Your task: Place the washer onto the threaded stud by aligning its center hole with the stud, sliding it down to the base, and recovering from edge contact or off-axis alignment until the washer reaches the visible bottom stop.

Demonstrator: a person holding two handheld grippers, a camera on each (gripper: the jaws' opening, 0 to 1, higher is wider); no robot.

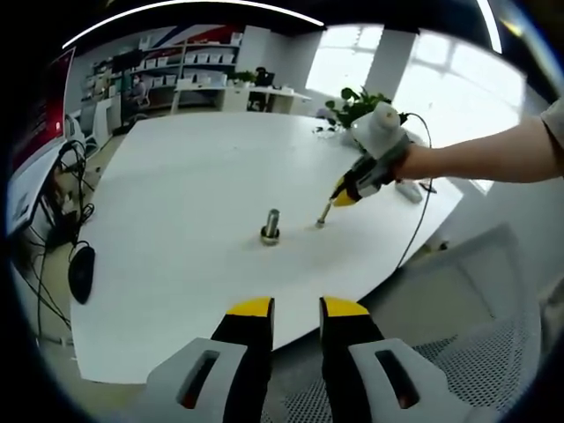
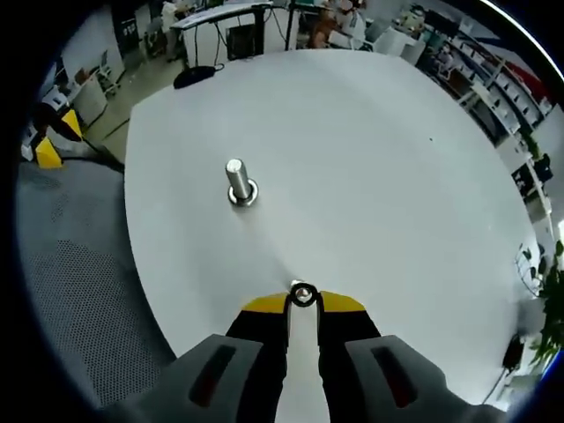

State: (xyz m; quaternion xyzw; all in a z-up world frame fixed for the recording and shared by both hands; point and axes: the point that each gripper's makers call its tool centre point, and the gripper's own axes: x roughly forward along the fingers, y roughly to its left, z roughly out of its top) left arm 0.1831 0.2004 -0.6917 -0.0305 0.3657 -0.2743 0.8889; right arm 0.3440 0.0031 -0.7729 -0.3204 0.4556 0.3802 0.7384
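A short threaded stud (image 1: 270, 224) (image 2: 238, 181) stands upright on a flanged base near the front of the white table (image 1: 185, 167) (image 2: 388, 167). My right gripper (image 2: 302, 298) (image 1: 324, 215) is shut on a small metal washer (image 2: 302, 295) held at the jaw tips; in the left gripper view it hovers low over the table, just right of the stud and apart from it. A person's forearm (image 1: 485, 154) holds it. My left gripper (image 1: 297, 308) (image 2: 55, 139) is open and holds nothing, back off the table's front edge.
A black mouse (image 1: 81, 271) (image 2: 196, 76) and cables (image 1: 66, 189) lie at the table's left end. A grey mesh chair (image 1: 493, 344) (image 2: 79, 291) sits in front of the table. A potted plant (image 1: 357, 106) stands at the far edge, with shelves (image 1: 198, 57) and desks beyond.
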